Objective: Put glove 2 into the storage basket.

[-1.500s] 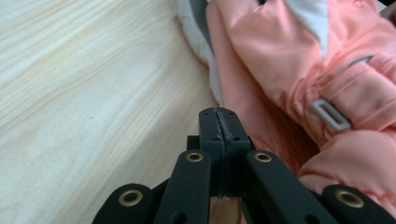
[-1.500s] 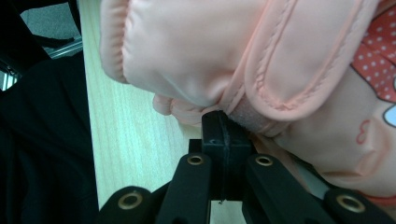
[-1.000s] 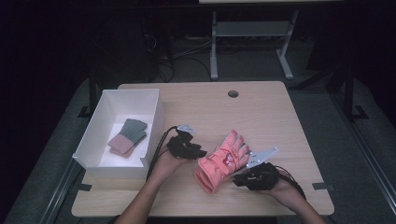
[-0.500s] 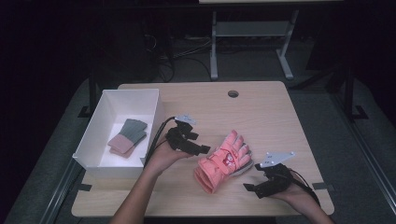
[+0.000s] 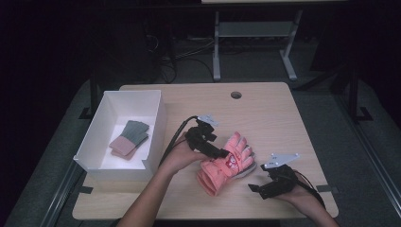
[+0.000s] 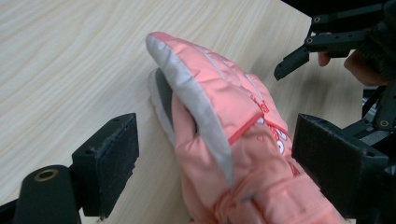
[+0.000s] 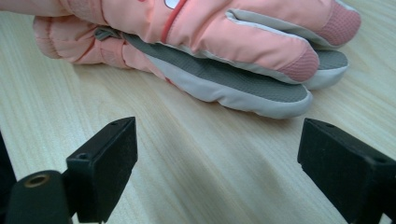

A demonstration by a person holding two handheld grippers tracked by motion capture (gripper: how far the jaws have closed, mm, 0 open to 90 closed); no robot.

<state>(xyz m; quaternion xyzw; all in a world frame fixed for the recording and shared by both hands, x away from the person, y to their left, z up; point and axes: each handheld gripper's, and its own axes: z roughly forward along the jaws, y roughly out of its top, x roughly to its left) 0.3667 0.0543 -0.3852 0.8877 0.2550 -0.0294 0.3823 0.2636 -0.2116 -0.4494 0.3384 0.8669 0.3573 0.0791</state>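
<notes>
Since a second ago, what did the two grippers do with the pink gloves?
Both let go: the right gripper backed off toward the table's near edge, jaws just opened; the left gripper opened around the pink gloves. Gloves and white box stayed put.

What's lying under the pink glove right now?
Under the pink glove lies a second glove, grey palm up with a pale edge, resting on the table. Its fingers stick out beside the upper glove; its cuff end is covered.
</notes>
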